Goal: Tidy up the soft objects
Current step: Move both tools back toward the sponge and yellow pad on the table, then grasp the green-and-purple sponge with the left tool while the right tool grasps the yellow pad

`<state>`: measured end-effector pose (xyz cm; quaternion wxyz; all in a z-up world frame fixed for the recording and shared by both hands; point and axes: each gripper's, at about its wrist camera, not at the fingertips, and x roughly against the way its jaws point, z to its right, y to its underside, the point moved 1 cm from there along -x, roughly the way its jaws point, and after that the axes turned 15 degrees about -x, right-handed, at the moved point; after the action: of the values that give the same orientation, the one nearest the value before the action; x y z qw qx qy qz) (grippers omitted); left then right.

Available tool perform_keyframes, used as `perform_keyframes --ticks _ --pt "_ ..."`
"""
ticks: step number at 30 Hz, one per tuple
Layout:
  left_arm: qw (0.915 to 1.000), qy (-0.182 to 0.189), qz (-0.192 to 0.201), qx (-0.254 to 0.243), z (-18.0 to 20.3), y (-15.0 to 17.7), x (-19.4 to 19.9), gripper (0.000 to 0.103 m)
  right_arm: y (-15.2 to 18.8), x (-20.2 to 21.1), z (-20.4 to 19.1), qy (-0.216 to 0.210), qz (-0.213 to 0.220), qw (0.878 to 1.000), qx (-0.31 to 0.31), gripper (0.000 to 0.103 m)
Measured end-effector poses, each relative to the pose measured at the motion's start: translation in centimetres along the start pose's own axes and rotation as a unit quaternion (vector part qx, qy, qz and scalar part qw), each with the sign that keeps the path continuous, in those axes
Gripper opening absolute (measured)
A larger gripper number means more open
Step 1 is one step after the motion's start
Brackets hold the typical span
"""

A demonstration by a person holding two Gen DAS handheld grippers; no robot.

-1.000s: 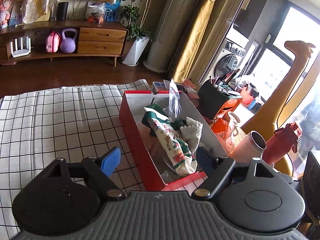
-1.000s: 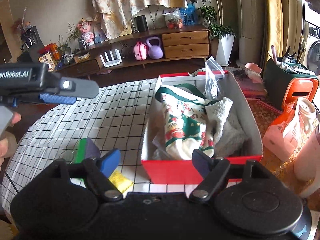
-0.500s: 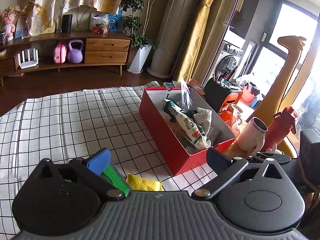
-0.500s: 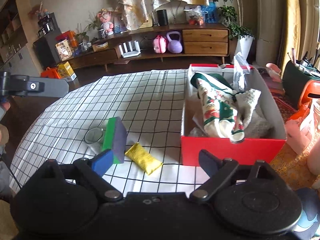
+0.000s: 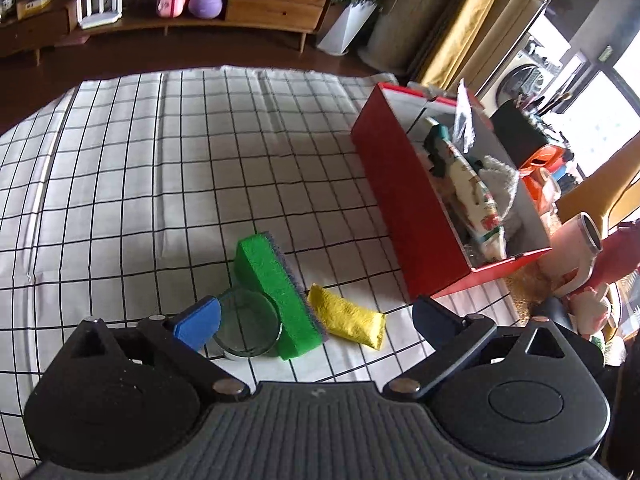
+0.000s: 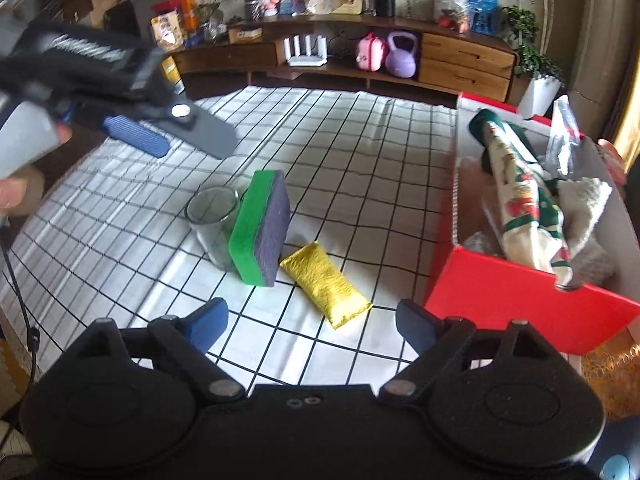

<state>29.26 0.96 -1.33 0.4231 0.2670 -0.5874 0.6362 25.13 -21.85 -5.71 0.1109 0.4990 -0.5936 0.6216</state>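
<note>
1. Left gripper: the jaws stood wide apart and held nothing. In the left wrist view the gripper hovered above the table, which carried a white cloth with a black grid. In the right wrist view the same gripper appeared at upper left, off the cloth, with a hand partly visible at the frame edge.

2. Right gripper: the jaws stood wide apart and held nothing. The gripper hung over the near edge of the table, facing the loose items.

3. Green sponge: it stood on edge, tilted, with its grey scouring face turned toward the right wrist camera. It leaned against a clear glass on its left, touching it. In the left wrist view the sponge lay between the 2 fingertips.

4. Yellow cloth pad: it lay flat on the table just beside the foot of the sponge, between the sponge and the red box. Contact with the sponge could not be confirmed.

5. Red box: it sat at the right side of the table, open on top. It held a rolled printed cloth with red and green pattern, a white fluffy cloth touching it, and a clear plastic bag standing upright behind them.

6. Background: a wooden sideboard carried a purple kettlebell.
</note>
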Motion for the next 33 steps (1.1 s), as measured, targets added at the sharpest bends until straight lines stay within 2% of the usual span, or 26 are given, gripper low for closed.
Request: perform_keyframes --ticks 7,16,18,20,22,25,31,33 --pt "0.9971 -0.008 -0.053 0.054 -2.2 -2.5 -5.0 0.103 -0.4 -4.2 0.3 -0.002 -0.033 0.999 0.012 0.082" --pt "0.9922 -0.020 -0.114 0.046 -3.3 -4.3 -10.3 0.102 -1.5 -8.6 1.2 0.005 -0.056 0.998 0.027 0.072" --pt "0.9912 -0.017 -0.121 0.052 -3.6 -4.3 -11.0 0.097 -1.8 -9.1 1.0 0.001 -0.056 0.998 0.036 0.071" --pt "0.9900 -0.012 -0.130 0.052 -3.7 -4.2 -11.6 0.080 -1.9 -9.8 0.9 0.005 -0.060 0.997 0.048 0.067" --pt "0.9898 -0.009 -0.136 0.042 -3.4 -4.1 -12.0 0.069 -2.0 -10.5 0.9 0.011 -0.063 0.996 0.058 0.064" --pt "0.9899 -0.009 -0.139 0.028 -3.2 -3.9 -12.2 0.065 -1.9 -11.2 0.9 0.016 -0.066 0.995 0.068 0.060" --pt "0.9903 -0.013 -0.137 0.020 -3.4 -3.9 -12.6 0.043 -1.5 -12.2 0.9 0.010 -0.073 0.994 0.081 0.049" --pt "0.9905 -0.012 -0.135 0.020 -3.4 -3.9 -12.6 0.042 -1.4 -12.2 0.6 0.007 -0.069 0.994 0.089 0.044"
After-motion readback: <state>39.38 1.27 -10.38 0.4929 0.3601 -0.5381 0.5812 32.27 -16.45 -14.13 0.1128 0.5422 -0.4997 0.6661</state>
